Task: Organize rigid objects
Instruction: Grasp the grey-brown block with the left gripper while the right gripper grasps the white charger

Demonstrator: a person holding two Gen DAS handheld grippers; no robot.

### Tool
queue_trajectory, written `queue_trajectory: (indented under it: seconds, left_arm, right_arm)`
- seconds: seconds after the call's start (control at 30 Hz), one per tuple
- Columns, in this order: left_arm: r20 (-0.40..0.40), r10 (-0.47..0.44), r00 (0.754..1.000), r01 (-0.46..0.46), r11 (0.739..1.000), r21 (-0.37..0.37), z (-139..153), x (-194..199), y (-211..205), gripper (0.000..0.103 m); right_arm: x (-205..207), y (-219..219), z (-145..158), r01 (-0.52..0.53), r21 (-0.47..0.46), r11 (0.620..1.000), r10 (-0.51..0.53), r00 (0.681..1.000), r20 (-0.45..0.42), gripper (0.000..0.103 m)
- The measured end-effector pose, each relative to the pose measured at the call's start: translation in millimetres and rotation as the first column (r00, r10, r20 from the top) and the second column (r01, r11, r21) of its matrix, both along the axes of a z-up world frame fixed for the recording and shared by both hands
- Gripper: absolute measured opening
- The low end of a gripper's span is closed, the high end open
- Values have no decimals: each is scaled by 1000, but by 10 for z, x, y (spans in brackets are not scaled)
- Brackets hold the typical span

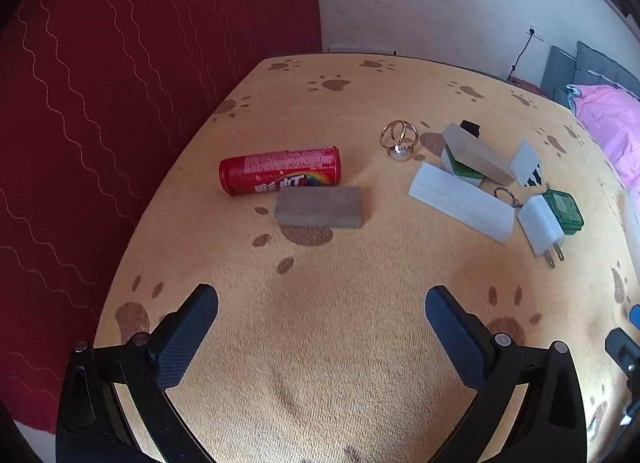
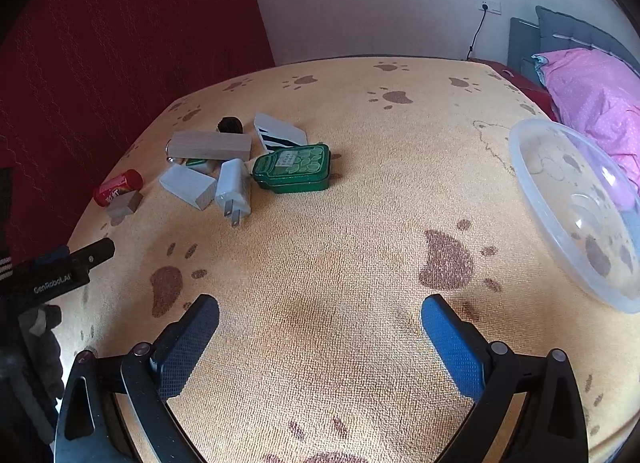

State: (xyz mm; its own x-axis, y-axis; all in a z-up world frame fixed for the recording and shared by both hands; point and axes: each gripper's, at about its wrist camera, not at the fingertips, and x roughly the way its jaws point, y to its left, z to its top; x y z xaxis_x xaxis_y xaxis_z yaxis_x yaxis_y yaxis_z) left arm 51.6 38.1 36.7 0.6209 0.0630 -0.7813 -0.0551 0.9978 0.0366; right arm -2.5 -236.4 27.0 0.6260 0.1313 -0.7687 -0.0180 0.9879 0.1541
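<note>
The rigid objects lie in two groups on the desk (image 2: 340, 223), which is covered by a yellow cloth with brown paw prints. Toward its left side a red tube (image 1: 280, 175) lies on its side with a grey block (image 1: 320, 207) touching it on the near side. Further right is the cluster: a long white block (image 1: 460, 201), a wooden block (image 1: 478, 157) resting across a green-and-white piece (image 1: 460, 169), a small black item (image 1: 470, 128) behind them, a white card with black stripes (image 1: 527, 163), a white plug charger (image 1: 540, 225) with its prongs toward the camera, and a green tin (image 2: 294, 169) just beside the charger. A gold ring stand (image 1: 399, 139) sits apart, between the tube and the cluster.

At the desk's right edge stands a clear plastic bowl (image 2: 532, 183), well apart from the cluster; nothing can be seen in it, only the cloth's pattern through its wall.

The left gripper (image 1: 322, 305) hangs above bare cloth, jaws spread wide and empty. The right gripper (image 2: 320, 313) is likewise wide apart and holds nothing. A pink quilt (image 2: 592, 91) lies beyond the bowl.
</note>
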Motion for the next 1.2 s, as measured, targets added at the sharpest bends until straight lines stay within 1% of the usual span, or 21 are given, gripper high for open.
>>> queue_trajectory:
  seconds: [0.07, 0.2, 0.37, 0.57, 0.63, 0.67, 0.77, 0.87, 0.9, 1.03, 1.2]
  left_arm:
    - [10, 7, 1000, -6, 1000, -13, 44, 84, 37, 103]
    - [41, 21, 999, -20, 1000, -7, 90, 263, 82, 103]
    - [27, 46, 999, -46, 999, -18, -18, 492, 140, 103]
    - [9, 60, 998, -60, 998, -28, -169, 654, 178, 93]
    - [-2, 56, 998, -56, 998, -39, -221, 687, 191, 83]
    - [-5, 52, 999, -52, 998, -47, -243, 699, 200, 81]
    - [19, 44, 999, -43, 997, -58, -258, 677, 212, 79]
    - [45, 27, 999, -24, 997, -71, -252, 627, 199, 69]
    - [56, 19, 998, -14, 997, -75, -246, 601, 186, 62]
    - [109, -4, 994, 11, 998, -60, -196, 473, 117, 61]
    - [151, -48, 987, 60, 995, -77, -141, 345, 42, 61]
  right_arm:
    - [-1, 4, 17, -4, 1, 1000, 4, 1000, 2, 103]
    - [-3, -6, 30, -13, 14, 1000, 13, 1000, -1, 103]
    - [1, 4, 52, -28, 21, 999, 28, 1000, 6, 103]
    - [41, 43, 50, -42, 20, 999, 42, 999, -1, 103]
    - [53, 69, 47, -47, 17, 999, 47, 999, -1, 103]
    - [61, 84, 45, -50, 16, 999, 50, 999, -2, 103]
    - [90, 135, 37, -60, 7, 998, 60, 998, -6, 103]
    - [119, 188, 35, -69, -5, 998, 69, 998, -8, 103]
    - [132, 208, 35, -70, -9, 998, 70, 998, -9, 103]
    - [184, 280, 47, -74, -25, 997, 74, 997, -7, 102]
    - [286, 366, 81, -75, -46, 996, 75, 997, -2, 95]
